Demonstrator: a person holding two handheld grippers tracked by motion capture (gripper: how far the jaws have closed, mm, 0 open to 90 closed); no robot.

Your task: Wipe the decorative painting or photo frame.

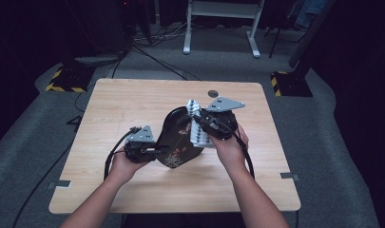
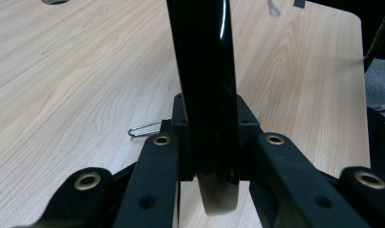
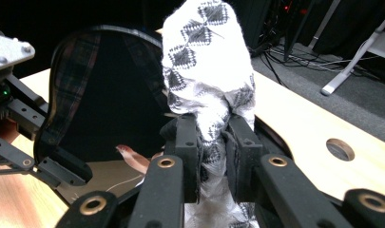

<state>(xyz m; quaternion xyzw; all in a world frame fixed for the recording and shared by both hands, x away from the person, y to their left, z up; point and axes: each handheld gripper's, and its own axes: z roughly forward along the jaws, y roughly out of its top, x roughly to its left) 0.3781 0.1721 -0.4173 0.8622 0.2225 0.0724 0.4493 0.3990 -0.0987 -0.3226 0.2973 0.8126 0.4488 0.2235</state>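
A glossy black oval tray (image 1: 176,135) with a flower pattern is tilted up on its edge over the middle of the wooden table (image 1: 133,99). My left gripper (image 1: 154,151) is shut on the tray's lower left rim. In the left gripper view the black rim (image 2: 206,71) runs up between the closed jaws of the left gripper (image 2: 210,142). My right gripper (image 1: 204,124) is shut on a bunched white cloth (image 1: 196,124) with a grey diamond pattern, and the cloth lies against the tray's right side. In the right gripper view the cloth (image 3: 206,61) stands up out of the right gripper (image 3: 210,137), in front of the tray (image 3: 100,95).
The table has a round cable hole (image 1: 213,93) near its far edge. A small wire clip (image 2: 145,128) lies on the wood beside the left jaws. Behind the table are a white desk frame (image 1: 218,28), floor cables and two bases with yellow-black stripes (image 1: 66,80).
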